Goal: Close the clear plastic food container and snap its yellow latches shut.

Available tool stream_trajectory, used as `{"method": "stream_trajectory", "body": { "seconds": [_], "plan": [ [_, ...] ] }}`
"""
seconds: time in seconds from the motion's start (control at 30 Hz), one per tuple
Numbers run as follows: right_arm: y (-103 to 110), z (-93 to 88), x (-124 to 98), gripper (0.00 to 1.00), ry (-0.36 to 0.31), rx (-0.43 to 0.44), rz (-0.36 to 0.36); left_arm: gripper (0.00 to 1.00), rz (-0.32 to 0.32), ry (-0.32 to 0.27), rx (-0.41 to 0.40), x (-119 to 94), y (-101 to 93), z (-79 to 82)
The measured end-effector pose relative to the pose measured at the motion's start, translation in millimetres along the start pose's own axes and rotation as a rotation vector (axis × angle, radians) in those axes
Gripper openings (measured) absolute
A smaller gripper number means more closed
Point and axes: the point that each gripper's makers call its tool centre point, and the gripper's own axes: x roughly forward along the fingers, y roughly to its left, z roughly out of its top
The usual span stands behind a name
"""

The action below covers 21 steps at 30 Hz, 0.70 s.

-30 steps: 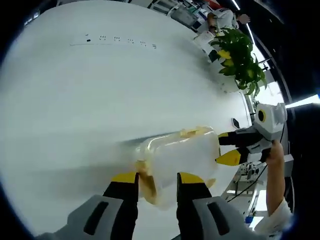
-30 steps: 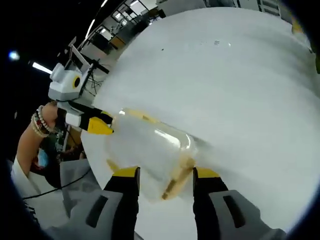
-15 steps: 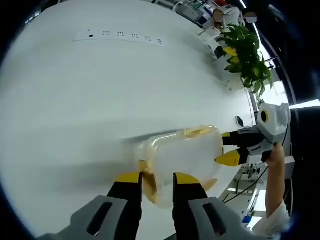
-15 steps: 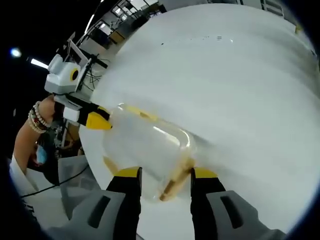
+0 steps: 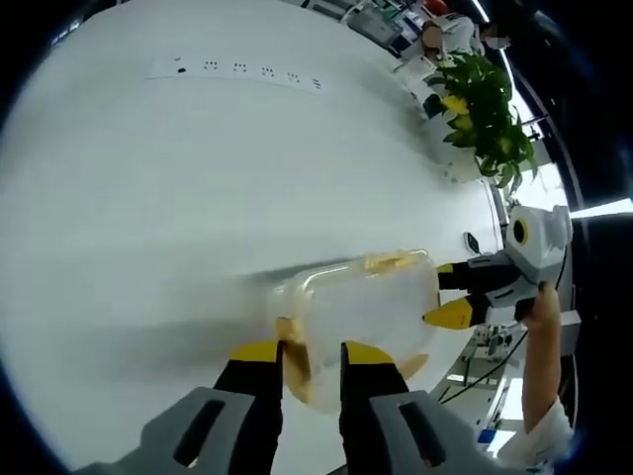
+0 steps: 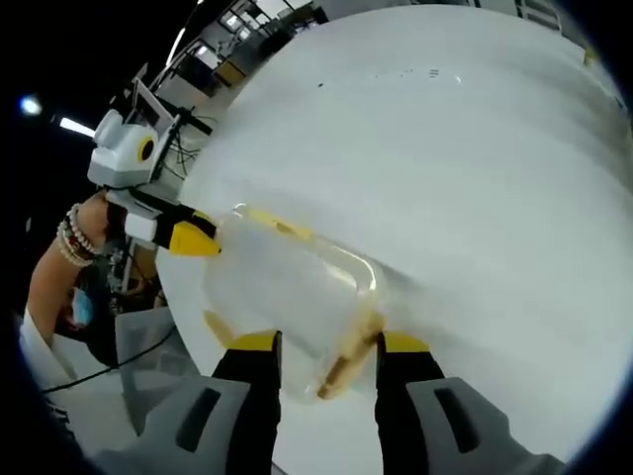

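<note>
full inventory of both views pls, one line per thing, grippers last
food container: 1, clear with yellow latches, on the table between the two grippers
table: 1, white, under everything
power strip: 1, white, far side of the table
potted plant: 1, green with some yellow leaves, at the table's far edge
left gripper: 1, grey with yellow tips, jaws either side of a container end
right gripper: 1, grey with yellow tips, jaws either side of the opposite end
</note>
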Motion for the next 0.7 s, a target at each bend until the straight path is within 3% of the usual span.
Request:
{"method": "stream_trajectory", "body": {
  "seconds": [0.27,0.3,0.33,0.4,0.7],
  "plan": [
    [0.4,0.5,1.2,0.31,0.005,0.006,-0.001,0.13,-0.001,0.004,-0.001,0.2,-1.5,-0.9],
    [4.5,-0.7,4.6,0.30,0.007,0.091,0.028,0.13,0.002,0.002,0.001,0.5,-1.1,-1.0],
    [1.1,1.1,5.2,0.30,0.001,0.030,0.025,0.13,-0.002,0.002,0.003,0.8,-1.6,-0.7],
    [3.7,0.5,4.6,0.31,0.004,0.012,0.013,0.13,0.000,0.002,0.008,1.5,-2.1,-0.9],
    [2.6,-1.3,3.2,0.32,0.017,0.005,0.012,0.14,-0.002,-0.001,0.026,1.5,-3.0,-2.6]
  ]
}}
